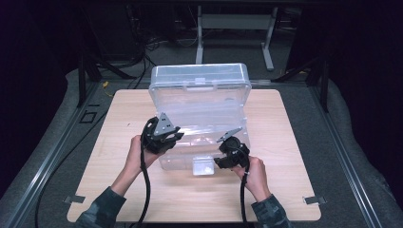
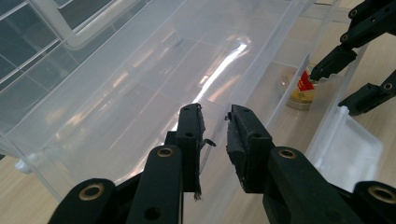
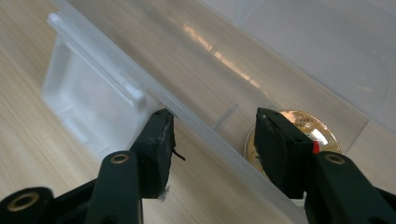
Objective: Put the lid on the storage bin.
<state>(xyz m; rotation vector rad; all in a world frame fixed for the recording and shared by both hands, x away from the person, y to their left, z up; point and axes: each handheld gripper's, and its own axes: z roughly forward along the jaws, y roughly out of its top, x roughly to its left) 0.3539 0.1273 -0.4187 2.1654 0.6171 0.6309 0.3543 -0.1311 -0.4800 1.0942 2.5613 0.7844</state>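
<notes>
A wooden bench [image 1: 285, 142] carries a clear plastic box [image 1: 199, 118] with its lid [image 1: 199, 78] standing open at the far side. The left claw [image 1: 164, 137] hovers over the box's left part, released, jaws a little apart and empty. The right claw [image 1: 231, 154] is released too, its jaws straddling the box's near wall beside the latch [image 1: 203, 166]. A small round tin [image 3: 306, 133] lies inside, just behind that wall.

Bench [image 1: 119, 142]: pale wood, rounded corners.
On bench: clear plastic box [image 1: 199, 137], lid raised, just ahead of both jaws.
Near corners: two metal clips [image 1: 74, 199], behind the jaws.
</notes>
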